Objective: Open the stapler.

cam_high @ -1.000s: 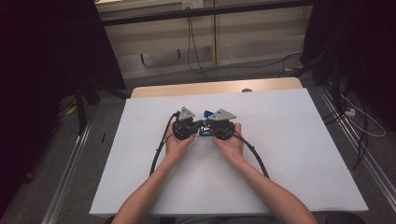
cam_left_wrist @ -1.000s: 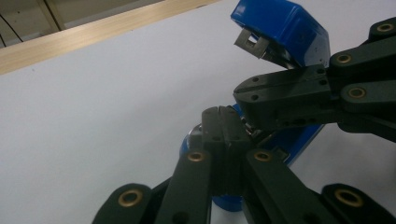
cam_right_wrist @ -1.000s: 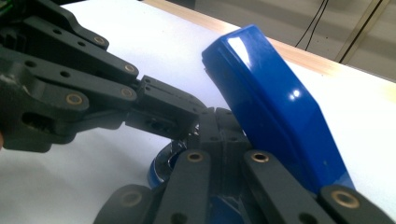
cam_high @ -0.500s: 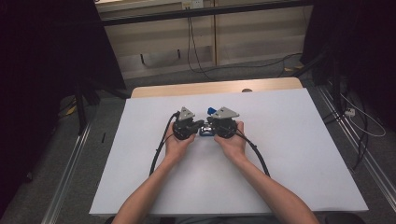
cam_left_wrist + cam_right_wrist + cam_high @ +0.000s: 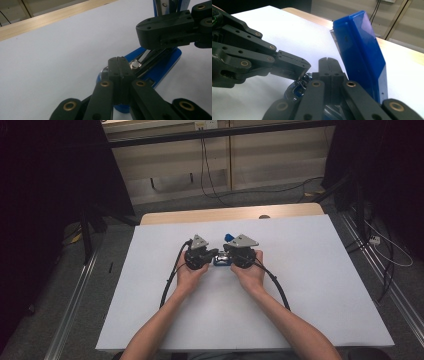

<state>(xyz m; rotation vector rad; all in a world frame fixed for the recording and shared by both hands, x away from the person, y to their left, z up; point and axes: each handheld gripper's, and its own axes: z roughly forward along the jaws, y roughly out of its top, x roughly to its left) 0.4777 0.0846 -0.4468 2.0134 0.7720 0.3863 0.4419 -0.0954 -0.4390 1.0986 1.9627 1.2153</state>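
A blue stapler (image 5: 220, 261) lies opened on the white table (image 5: 310, 285), between my two grippers. Its blue top arm (image 5: 359, 47) stands raised and tilted back, and it shows as a small blue tip (image 5: 229, 238) from above. The blue base (image 5: 161, 67) with its metal track lies flat. My left gripper (image 5: 117, 61) is shut with nothing between its jaws, tips just over the base's near end. My right gripper (image 5: 329, 62) is also shut and empty, beside the raised arm. In the high view the left gripper (image 5: 214, 253) and right gripper (image 5: 226, 252) point at each other over the stapler.
A wooden strip (image 5: 230, 214) runs along the table's far edge. Black cables (image 5: 172, 280) trail from both grippers toward the near edge. Dark stands and floor cables (image 5: 380, 240) flank the table. White surface spreads wide on both sides of the hands.
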